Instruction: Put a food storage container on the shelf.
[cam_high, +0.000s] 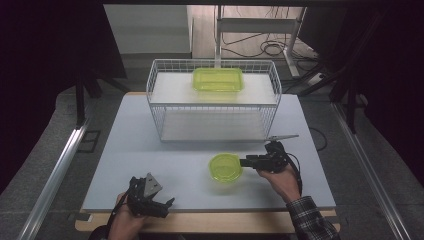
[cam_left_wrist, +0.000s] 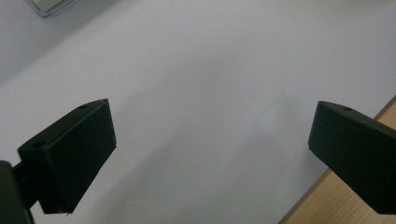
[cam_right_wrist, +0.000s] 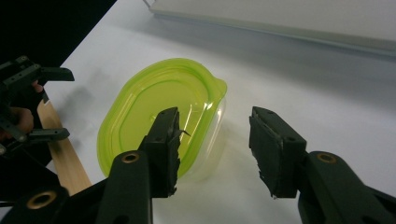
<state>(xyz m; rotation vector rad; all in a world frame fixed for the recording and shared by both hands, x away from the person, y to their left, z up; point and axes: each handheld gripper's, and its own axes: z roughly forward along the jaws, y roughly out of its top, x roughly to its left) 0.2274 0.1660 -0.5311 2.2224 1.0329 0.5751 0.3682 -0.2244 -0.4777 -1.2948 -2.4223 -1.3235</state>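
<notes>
Right tongs (cam_right_wrist: 212, 144) part-open at yellow-green round container (cam_right_wrist: 163, 112), translucent, lid on.

A white wire basket (cam_high: 212, 102) stands toward the far edge of the pale grey table (cam_high: 150, 150), a rectangular yellow-green container (cam_high: 218, 79) resting on its upper shelf, with cables (cam_high: 260, 47) on the floor beyond.
</notes>
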